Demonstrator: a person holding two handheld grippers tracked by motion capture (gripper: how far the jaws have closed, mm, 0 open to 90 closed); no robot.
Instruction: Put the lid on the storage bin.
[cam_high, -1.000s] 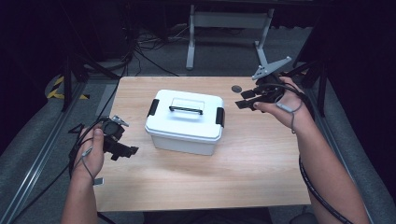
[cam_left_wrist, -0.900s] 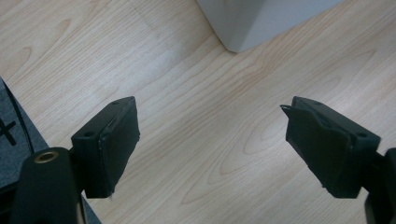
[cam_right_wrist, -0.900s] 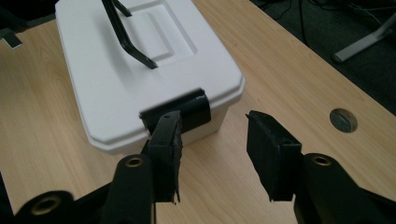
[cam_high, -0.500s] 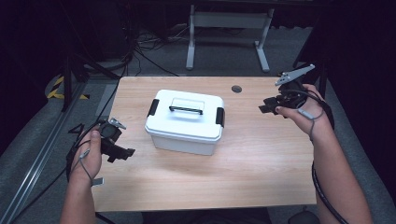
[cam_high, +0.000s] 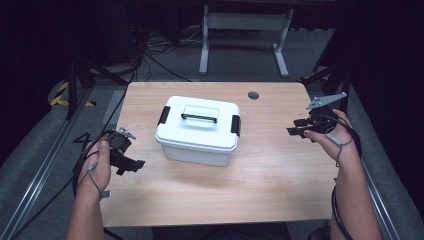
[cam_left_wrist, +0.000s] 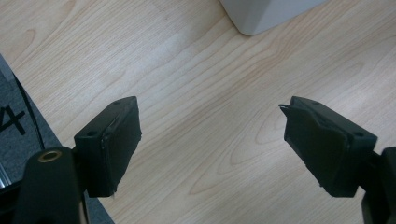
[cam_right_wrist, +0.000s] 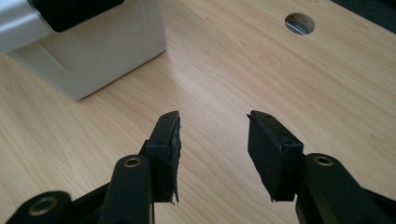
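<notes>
A: Where did the box (cam_high: 199, 130) sit?

B: Mid-table (cam_high: 280, 175), lid on, both black latches down at its ends, the thin handle (cam_high: 199, 117) lying flat on top. Both grippers were well apart from it, one on each side.

A: And the tools themselves?

B: The left gripper (cam_left_wrist: 210, 140) had its jaws spread wide over bare wood, with a corner of the box just past them. The right gripper (cam_right_wrist: 212, 149) had its jaws apart too, though less so, and empty, pointing toward the box's near corner, with the cable hole (cam_right_wrist: 299, 23) farther off.

A: How would you have judged its handling?

B: Hard plastic, so stiff and smooth; the walls looked slick and too broad for either jaw pair. Probably light, though I couldn't tell whether anything was inside. It didn't look fragile.

A: So where to grip?

B: The handle for lifting, once tipped upright. For opening, the latch (cam_high: 235, 125) on each end looked the sensible place, one gripper apiece.
</notes>
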